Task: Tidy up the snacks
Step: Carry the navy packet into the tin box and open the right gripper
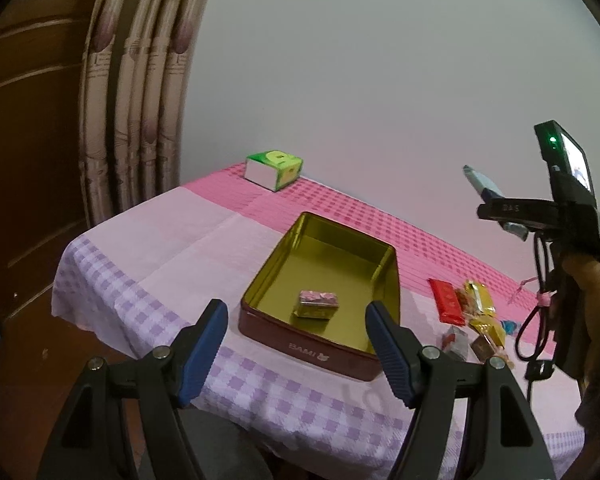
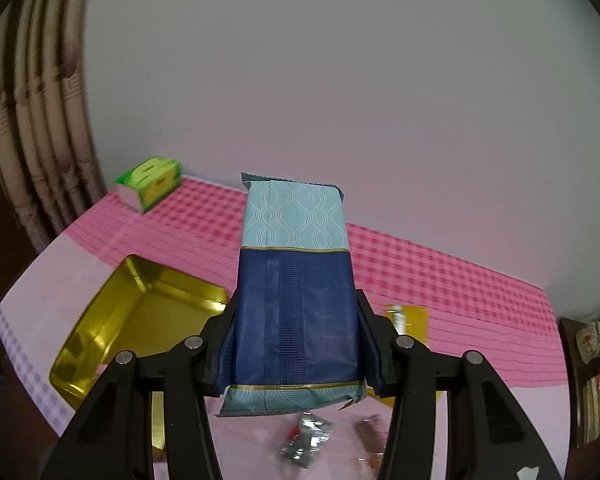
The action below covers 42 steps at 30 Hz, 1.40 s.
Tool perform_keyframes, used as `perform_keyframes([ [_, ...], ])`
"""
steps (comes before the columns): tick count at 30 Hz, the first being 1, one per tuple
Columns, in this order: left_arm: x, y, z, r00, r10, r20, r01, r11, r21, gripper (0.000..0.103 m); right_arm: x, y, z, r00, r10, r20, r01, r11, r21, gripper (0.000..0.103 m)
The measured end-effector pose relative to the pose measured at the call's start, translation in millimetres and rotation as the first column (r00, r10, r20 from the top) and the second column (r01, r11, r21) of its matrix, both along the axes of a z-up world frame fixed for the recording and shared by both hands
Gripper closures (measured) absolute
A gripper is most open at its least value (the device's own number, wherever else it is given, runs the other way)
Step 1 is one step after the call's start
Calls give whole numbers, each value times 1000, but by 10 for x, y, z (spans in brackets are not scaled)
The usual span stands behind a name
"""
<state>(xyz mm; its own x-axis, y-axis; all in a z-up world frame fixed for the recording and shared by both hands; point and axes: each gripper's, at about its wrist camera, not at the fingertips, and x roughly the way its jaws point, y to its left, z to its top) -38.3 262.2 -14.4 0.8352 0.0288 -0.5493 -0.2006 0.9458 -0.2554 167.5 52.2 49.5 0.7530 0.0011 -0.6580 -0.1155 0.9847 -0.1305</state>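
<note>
The right gripper (image 2: pixel 296 344) pinches a blue snack packet (image 2: pixel 296 300) by its sides, lifted clear above the table (image 1: pixel 172 240). The left gripper (image 1: pixel 296 344) hangs with its jaws spread and nothing between them, before the open tin (image 1: pixel 364 248) near the table's front edge. One small wrapped snack (image 1: pixel 317 303) lies inside. More wrapped snacks (image 1: pixel 460 308) lie beside the tin's right side. A green box (image 1: pixel 274 169) sits at the far corner.

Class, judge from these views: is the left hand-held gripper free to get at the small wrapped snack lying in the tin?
Probably yes. The left hand-held gripper is open and empty, the tin has no lid, and nothing covers the wrapped snack.
</note>
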Motion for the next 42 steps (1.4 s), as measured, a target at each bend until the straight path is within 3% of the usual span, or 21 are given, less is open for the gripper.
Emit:
perform_keyframes([
  [9, 27, 78, -60, 997, 65, -32, -64, 998, 15, 30, 41, 586, -391, 993, 102, -64, -103, 995, -15, 57],
  [12, 49, 115, -107, 989, 129, -71, -125, 991, 54, 30, 69, 721, -554, 989, 123, -88, -126, 992, -26, 57],
  [13, 36, 151, -127, 974, 209, -88, -201, 975, 92, 30, 84, 778, -626, 986, 132, -99, -135, 990, -32, 57],
  [15, 38, 227, -161, 966, 239, -100, -232, 970, 78, 30, 109, 854, -727, 983, 140, -115, -145, 989, -31, 57],
  [18, 84, 350, -232, 959, 248, -137, -246, 969, 32, 30, 143, 962, -870, 977, 159, -139, -164, 986, -23, 57],
  [42, 207, 379, -378, 957, 214, -195, -216, 976, 12, 30, 395, 1320, -1408, 950, 204, -235, -214, 977, -15, 56],
])
